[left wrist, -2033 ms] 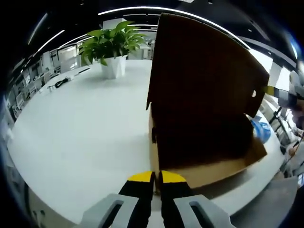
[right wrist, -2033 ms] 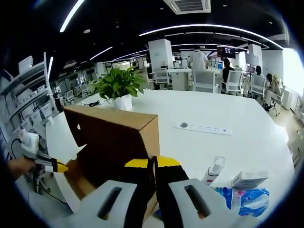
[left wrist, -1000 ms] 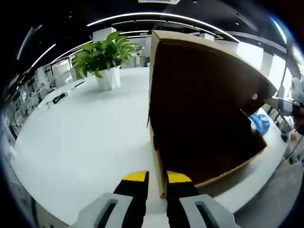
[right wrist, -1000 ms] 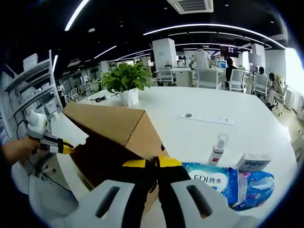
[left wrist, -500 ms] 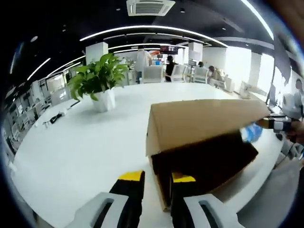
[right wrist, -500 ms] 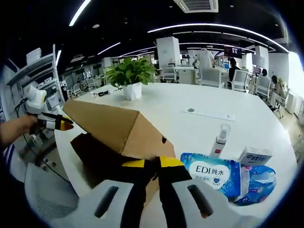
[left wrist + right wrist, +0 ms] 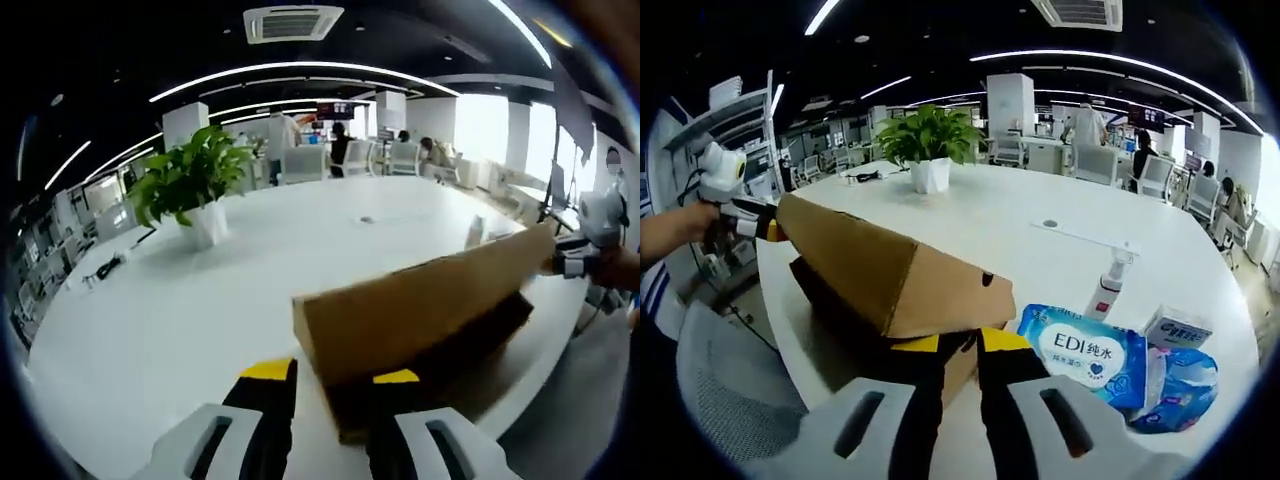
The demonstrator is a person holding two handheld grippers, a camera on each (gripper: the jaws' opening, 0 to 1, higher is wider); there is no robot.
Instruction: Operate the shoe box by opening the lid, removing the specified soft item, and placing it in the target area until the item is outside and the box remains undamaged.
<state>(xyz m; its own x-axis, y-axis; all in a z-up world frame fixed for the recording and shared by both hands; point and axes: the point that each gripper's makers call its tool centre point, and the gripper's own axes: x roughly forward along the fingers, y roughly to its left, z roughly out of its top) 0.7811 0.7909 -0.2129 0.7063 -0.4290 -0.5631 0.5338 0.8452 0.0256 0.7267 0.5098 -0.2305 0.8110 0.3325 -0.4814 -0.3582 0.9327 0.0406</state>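
The box (image 7: pixel 890 300) lay lengthwise between both grippers, its lid (image 7: pixel 420 305) nearly down; right gripper (image 7: pixel 960 345) pinched the box's near wall, left gripper (image 7: pixel 330 375) stood parted.

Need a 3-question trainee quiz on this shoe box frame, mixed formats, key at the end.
1. True or false: the shoe box lid stands fully upright.
2. What lies right of the shoe box in the right gripper view? A) blue EDI wipes pack B) a red mug C) a laptop
3. Fill in: the potted ___ stands on the white table beyond the box.

Key:
1. False; it slopes low over the box, almost shut.
2. A
3. plant
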